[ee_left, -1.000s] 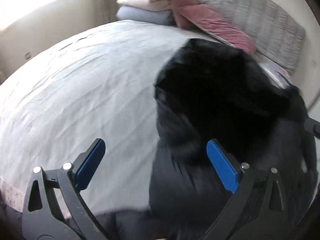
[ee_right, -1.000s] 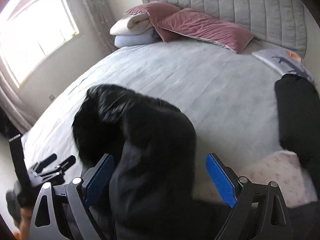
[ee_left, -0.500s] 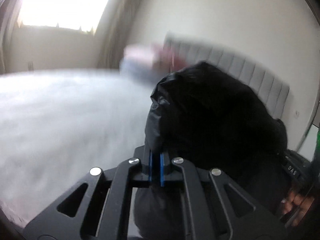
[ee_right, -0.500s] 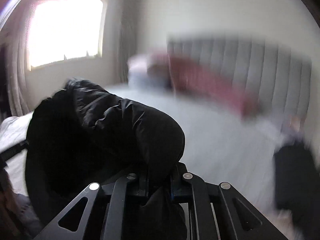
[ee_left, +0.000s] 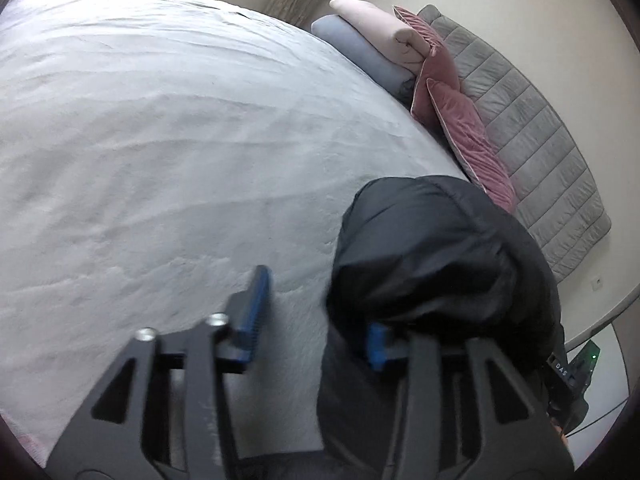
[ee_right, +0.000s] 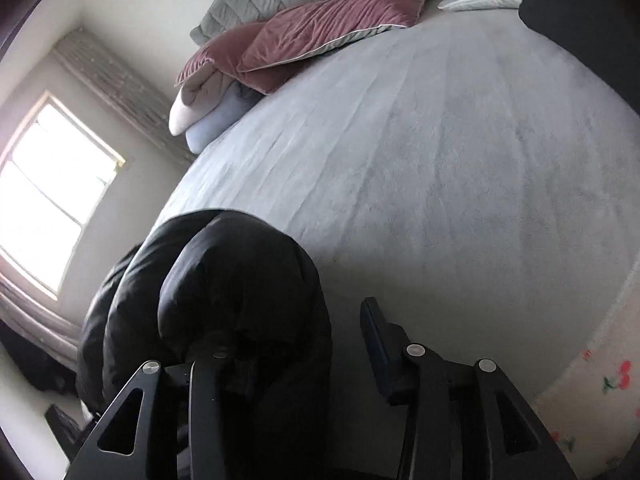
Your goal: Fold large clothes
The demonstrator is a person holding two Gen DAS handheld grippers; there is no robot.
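Lower middle of the left wrist view: left gripper (ee_left: 316, 320) released, jaws apart, black jacket (ee_left: 432, 264) bunched over its right finger on the grey bed (ee_left: 160, 140). Right wrist view, lower left: same jacket (ee_right: 224, 304) draped over the right gripper (ee_right: 296, 340), jaws apart. Pink pillows (ee_right: 320, 28) upper middle.
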